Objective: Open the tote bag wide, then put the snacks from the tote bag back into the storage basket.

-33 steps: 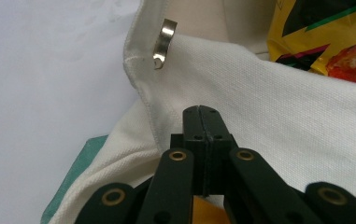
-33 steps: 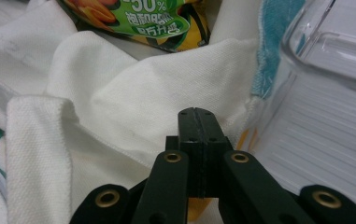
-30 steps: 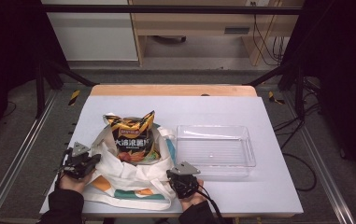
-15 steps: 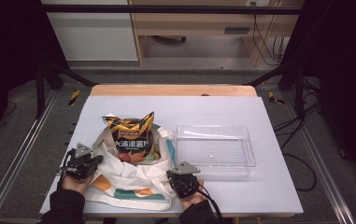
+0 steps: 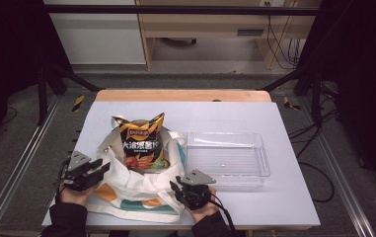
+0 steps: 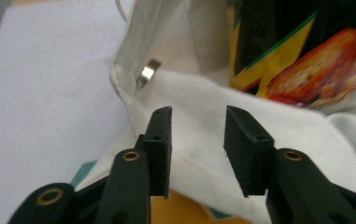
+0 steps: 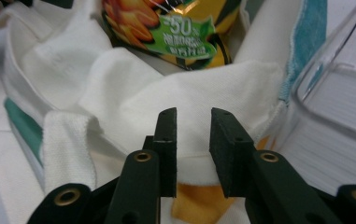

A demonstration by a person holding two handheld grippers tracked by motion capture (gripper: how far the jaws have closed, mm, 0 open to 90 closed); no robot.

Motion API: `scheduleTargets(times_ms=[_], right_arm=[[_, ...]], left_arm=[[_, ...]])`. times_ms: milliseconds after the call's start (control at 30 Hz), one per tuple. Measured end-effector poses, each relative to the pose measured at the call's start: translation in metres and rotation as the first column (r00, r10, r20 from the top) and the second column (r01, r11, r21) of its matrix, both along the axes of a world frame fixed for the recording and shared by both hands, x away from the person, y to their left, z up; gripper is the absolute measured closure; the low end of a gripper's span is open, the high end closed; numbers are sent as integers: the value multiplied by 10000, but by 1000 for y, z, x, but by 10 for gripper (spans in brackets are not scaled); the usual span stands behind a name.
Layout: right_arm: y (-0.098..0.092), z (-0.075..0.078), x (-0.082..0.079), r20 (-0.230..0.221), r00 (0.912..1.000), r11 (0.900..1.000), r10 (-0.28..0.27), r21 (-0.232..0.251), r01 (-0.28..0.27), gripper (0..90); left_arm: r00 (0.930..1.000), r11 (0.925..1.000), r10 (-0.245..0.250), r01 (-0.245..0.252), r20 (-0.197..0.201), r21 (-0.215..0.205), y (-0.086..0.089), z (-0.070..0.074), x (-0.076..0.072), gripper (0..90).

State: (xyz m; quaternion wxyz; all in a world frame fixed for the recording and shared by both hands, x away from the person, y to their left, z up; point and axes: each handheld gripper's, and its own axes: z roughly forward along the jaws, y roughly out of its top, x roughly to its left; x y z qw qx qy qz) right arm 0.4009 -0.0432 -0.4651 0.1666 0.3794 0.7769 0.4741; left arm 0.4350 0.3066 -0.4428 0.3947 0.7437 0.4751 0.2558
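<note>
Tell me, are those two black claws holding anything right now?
No. Both the left gripper and the right gripper have just opened; their jaws stand apart at the white tote bag's rim, gripping nothing.

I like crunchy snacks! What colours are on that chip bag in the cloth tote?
The crinkly foil chip bag is black with yellow, clearest in the high view.

My way right is blocked by the clear plastic rectangular tray (image 5: 227, 160); the white cloth tote bag (image 5: 136, 190) lies ahead; bare white tabletop (image 5: 235, 116) lies open beyond.
</note>
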Motion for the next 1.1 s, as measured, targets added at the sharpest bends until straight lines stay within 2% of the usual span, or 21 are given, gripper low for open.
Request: scheduleTargets(times_ms=[33, 67, 100, 133, 167, 200, 233, 333, 367, 433, 567, 700, 900, 1100], right_arm=[[-1, 3, 0, 65, 10000, 9999, 75, 113, -76, 653], [-1, 3, 0, 65, 10000, 9999, 75, 113, -76, 653], [-3, 8, 1, 121, 9996, 9988, 235, 419, -240, 613], [-3, 8, 1, 121, 9996, 9988, 235, 419, -240, 613], [-4, 12, 3, 156, 9995, 9970, 269, 719, -280, 576], [-4, 12, 3, 156, 9995, 9970, 269, 719, -280, 576], [-6, 17, 4, 261, 9992, 9946, 306, 980, -330, 537], [-6, 21, 5, 415, 9987, 9933, 302, 1104, -347, 503], [-6, 26, 5, 619, 9976, 9934, 302, 1084, -368, 470], [-7, 32, 6, 772, 9967, 9928, 243, 1153, -331, 445], [-8, 43, 9, 1012, 9947, 9916, 185, 1258, -312, 412], [-9, 54, 13, 1203, 9927, 9916, 73, 1276, -228, 395], [-10, 69, 21, 1430, 9897, 9923, -40, 1234, -138, 384], [-10, 77, 29, 1448, 9894, 9921, -104, 1255, -80, 390]], left_arm=[[9993, 9996, 65, -55, 360, -277, 0, 6, -5, 578], [9993, 9996, 65, -55, 360, -277, 0, 6, -5, 549], [9989, 9990, 81, -60, 472, -432, 0, 9, -7, 523], [9982, 9984, 40, -6, 592, -572, 0, 12, -8, 523], [9976, 9984, 7, 32, 699, -562, 0, 14, -10, 480], [9968, 9984, -6, 52, 801, -562, -1, 17, -11, 480], [9958, 9982, 5, 49, 917, -591, -2, 20, -12, 453], [9951, 9979, 71, -7, 983, -653, -4, 23, -13, 413], [9946, 9967, 120, -37, 1030, -812, -5, 26, -14, 401], [9941, 9963, 151, -58, 1071, -862, -6, 30, -15, 379], [9953, 9948, 219, -123, 947, -1007, -7, 35, -15, 328], [9927, 9936, 503, -386, 1097, -1064, -8, 40, -16, 316], [9920, 9914, 551, -409, 1134, -1241, -7, 47, -16, 282], [9913, 9908, 535, -377, 1202, -1302, -9, 54, -15, 275]])
